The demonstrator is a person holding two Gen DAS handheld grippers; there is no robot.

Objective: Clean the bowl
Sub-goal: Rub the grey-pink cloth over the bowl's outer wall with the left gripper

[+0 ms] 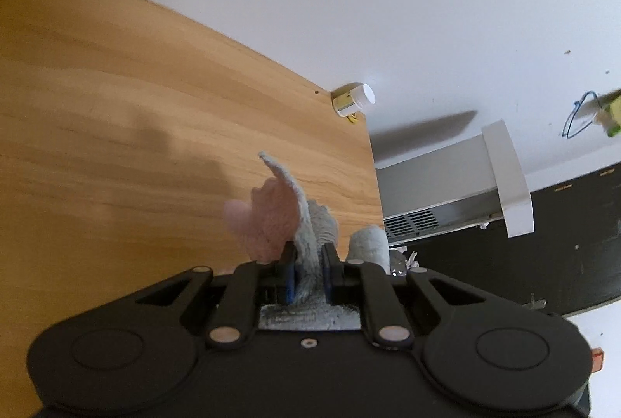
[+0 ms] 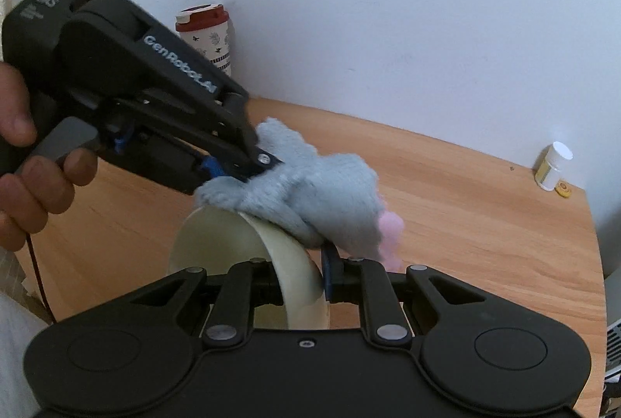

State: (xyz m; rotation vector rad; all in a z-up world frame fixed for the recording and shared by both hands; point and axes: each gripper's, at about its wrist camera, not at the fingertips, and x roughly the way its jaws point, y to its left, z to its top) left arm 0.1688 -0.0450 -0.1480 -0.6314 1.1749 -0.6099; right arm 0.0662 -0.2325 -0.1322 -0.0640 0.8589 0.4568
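Observation:
A cream bowl (image 2: 233, 235) stands on its edge, tilted, with my right gripper (image 2: 300, 282) shut on its rim. A fluffy grey-blue and pink cloth (image 2: 330, 196) lies draped over the bowl's upper rim. My left gripper (image 2: 264, 162), held by a person's hand (image 2: 35, 165), reaches in from the left and is shut on that cloth. In the left wrist view the same cloth (image 1: 302, 224) bunches up between the blue pads of the left gripper (image 1: 308, 276); the bowl is hidden there.
A wooden table (image 2: 465, 216) runs to a white wall. A red-lidded patterned cup (image 2: 209, 37) stands at the back. A small white-capped bottle (image 2: 551, 165) sits near the table's far right corner. Beyond the table edge stands a grey and white appliance (image 1: 465, 185).

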